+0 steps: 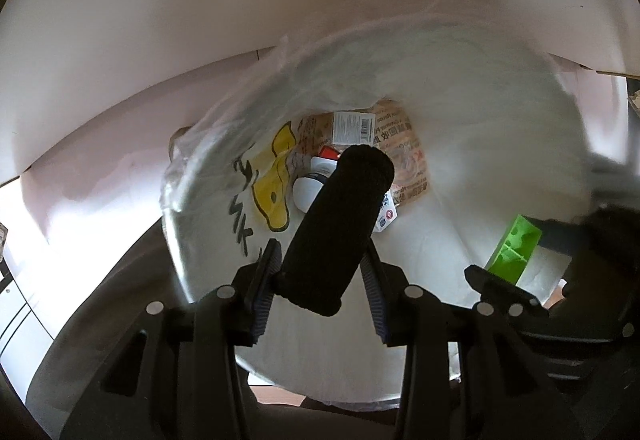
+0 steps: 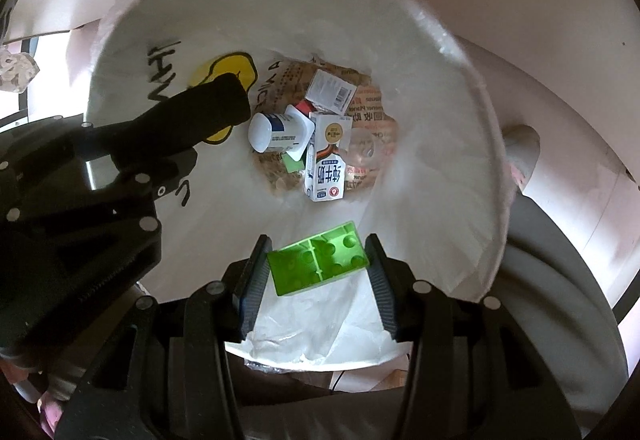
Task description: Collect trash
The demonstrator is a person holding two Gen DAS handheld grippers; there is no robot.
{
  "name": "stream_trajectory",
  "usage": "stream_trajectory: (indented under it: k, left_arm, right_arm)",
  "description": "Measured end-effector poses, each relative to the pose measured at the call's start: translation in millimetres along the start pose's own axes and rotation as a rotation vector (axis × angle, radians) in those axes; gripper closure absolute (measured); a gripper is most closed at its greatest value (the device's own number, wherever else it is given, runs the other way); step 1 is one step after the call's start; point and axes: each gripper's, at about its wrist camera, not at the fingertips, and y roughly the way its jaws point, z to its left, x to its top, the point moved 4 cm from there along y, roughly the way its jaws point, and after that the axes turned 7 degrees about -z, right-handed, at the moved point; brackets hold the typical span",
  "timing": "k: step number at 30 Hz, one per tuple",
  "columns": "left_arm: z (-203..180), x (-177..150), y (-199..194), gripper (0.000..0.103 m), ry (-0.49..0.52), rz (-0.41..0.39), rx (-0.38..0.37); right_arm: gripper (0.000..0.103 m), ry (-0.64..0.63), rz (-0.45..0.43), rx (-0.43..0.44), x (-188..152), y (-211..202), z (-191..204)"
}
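Both grippers hang over the mouth of the white plastic-lined trash bin [image 2: 460,144], each with a load between its jaws. Nearest in the right wrist view, the right gripper [image 2: 318,260] is closed on a translucent green studded plastic brick [image 2: 318,260], ribbed pads pressing its two short ends so that its long axis runs across from one finger to the other. The brick sits just inside the near rim, with the white liner directly beneath it. To its left, the left gripper [image 1: 320,260] pinches a black fuzzy cylindrical roll [image 1: 336,224] near its rear end; the roll's long axis points forward along the fingers, down toward the bin's middle, and its free end overhangs the pile.

Beyond and below both loads, at the bottom of the bin, lie a white milk carton with Chinese print [image 2: 328,156], a white tipped-over yoghurt cup [image 2: 276,130], a small white box with a barcode [image 2: 332,90] and brown printed paper [image 2: 356,80]. A yellow cartoon print [image 1: 276,184] marks the liner's inner wall on the left side.

Either load appears to have open bin under it, so the drop looks to depend only on the jaws parting. The roll reaches farther over the centre; the brick is closer to the near wall and may slide down the liner.
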Motion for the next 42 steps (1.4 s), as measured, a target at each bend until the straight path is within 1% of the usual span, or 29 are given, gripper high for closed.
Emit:
stream_trajectory:
  k: [1, 3, 4, 5, 6, 18, 21, 25, 28, 33, 37, 42]
  left_arm:
    - [1, 1, 1, 0.059, -0.003, 0.000, 0.000]
    - [3, 0, -2, 0.052, -0.007, 0.005, -0.004]
    - [4, 0, -1, 0.045, -0.011, 0.009, -0.007]
    - [4, 1, -1, 0.039, -0.013, 0.010, -0.005]
    - [4, 1, -1, 0.038, -0.014, 0.011, -0.003]
    - [-1, -4, -6, 0.038, -0.013, 0.003, 0.000]
    - [0, -6, -10, 0.038, -0.003, -0.016, 0.009]
    - [-2, -14, -25, 0.038, 0.007, -0.053, -0.003]
    - [-3, -23, -43, 0.038, 0.025, -0.103, 0.007]
    - [-3, -36, -86, 0.038, 0.035, -0.222, 0.022]
    - [-3, -47, -128, 0.038, 0.038, -0.341, 0.040]
    - [-5, -68, -185, 0.038, 0.039, -0.499, 0.055]
  right_arm:
    - [0.053, 0.001, 0.000, 0.001, 1, 1, 0]
    - [0.051, 0.003, 0.009, 0.002, 3, 4, -1]
    - [0.047, 0.004, 0.018, -0.001, 3, 6, -1]
    - [0.046, 0.007, 0.023, -0.005, 4, 5, -1]
    - [0.046, 0.006, 0.029, -0.008, 4, 6, -1]
    - [0.046, -0.006, 0.023, -0.008, 1, 0, 6]
    - [0.046, -0.018, 0.010, -0.023, -4, -5, 9]
    - [0.046, -0.036, -0.023, -0.036, -11, -19, 12]
    - [0.046, -0.058, -0.061, -0.054, -19, -36, 16]
    - [0.046, -0.103, -0.148, -0.098, -37, -68, 21]
    - [0.047, -0.130, -0.239, -0.126, -55, -98, 26]
    - [0.047, -0.141, -0.361, -0.128, -76, -140, 33]
